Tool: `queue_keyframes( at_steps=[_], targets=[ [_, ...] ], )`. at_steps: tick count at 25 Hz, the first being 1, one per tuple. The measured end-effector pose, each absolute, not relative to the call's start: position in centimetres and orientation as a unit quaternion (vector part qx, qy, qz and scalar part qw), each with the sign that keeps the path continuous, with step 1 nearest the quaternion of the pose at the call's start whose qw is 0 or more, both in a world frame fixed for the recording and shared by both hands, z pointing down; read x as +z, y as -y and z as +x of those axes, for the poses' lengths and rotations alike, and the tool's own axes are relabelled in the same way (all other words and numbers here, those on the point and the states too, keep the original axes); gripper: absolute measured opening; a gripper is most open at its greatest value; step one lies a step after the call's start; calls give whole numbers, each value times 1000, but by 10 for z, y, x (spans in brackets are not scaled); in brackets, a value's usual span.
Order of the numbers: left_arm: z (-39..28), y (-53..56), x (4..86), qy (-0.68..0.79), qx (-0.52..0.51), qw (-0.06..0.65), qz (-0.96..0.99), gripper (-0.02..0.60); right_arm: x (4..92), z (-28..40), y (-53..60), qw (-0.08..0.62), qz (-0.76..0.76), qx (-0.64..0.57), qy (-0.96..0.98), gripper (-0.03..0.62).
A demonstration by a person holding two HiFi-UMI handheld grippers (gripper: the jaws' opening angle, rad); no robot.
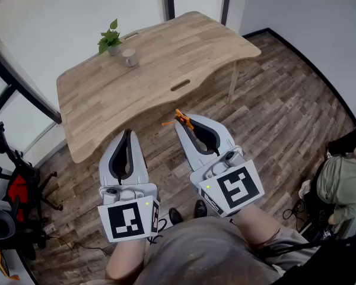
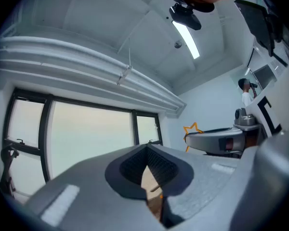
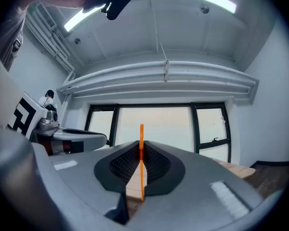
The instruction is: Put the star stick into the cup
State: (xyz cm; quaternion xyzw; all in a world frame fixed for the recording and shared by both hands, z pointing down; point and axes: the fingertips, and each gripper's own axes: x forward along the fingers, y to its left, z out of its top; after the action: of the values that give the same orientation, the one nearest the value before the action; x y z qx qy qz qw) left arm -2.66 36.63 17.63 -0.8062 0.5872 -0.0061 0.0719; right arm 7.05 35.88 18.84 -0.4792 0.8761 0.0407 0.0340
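My right gripper [image 1: 182,122] is shut on the orange star stick [image 1: 177,118], held in the air over the floor just short of the table's near edge. In the right gripper view the stick [image 3: 141,163] stands upright, pinched between the jaws [image 3: 140,147]. My left gripper [image 1: 129,132] hangs beside it to the left, shut with nothing in it. From the left gripper [image 2: 148,150] view the orange star [image 2: 192,129] shows at the tip of the right gripper. The small white cup [image 1: 129,57] stands on the far left of the wooden table [image 1: 166,58], well beyond both grippers.
A small potted plant [image 1: 110,40] stands right behind the cup. The table has a slot [image 1: 180,85] near its front edge. A black and red chair [image 1: 15,177] is at the left, bags [image 1: 338,183] at the right on the wood floor.
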Motion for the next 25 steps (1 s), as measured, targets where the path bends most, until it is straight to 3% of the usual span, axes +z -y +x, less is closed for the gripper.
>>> queue_keyframes(
  at_steps=[25],
  targets=[
    [22, -329, 208, -611, -49, 60, -788, 0, 209, 131, -311, 80, -454, -5, -887, 44]
  ],
)
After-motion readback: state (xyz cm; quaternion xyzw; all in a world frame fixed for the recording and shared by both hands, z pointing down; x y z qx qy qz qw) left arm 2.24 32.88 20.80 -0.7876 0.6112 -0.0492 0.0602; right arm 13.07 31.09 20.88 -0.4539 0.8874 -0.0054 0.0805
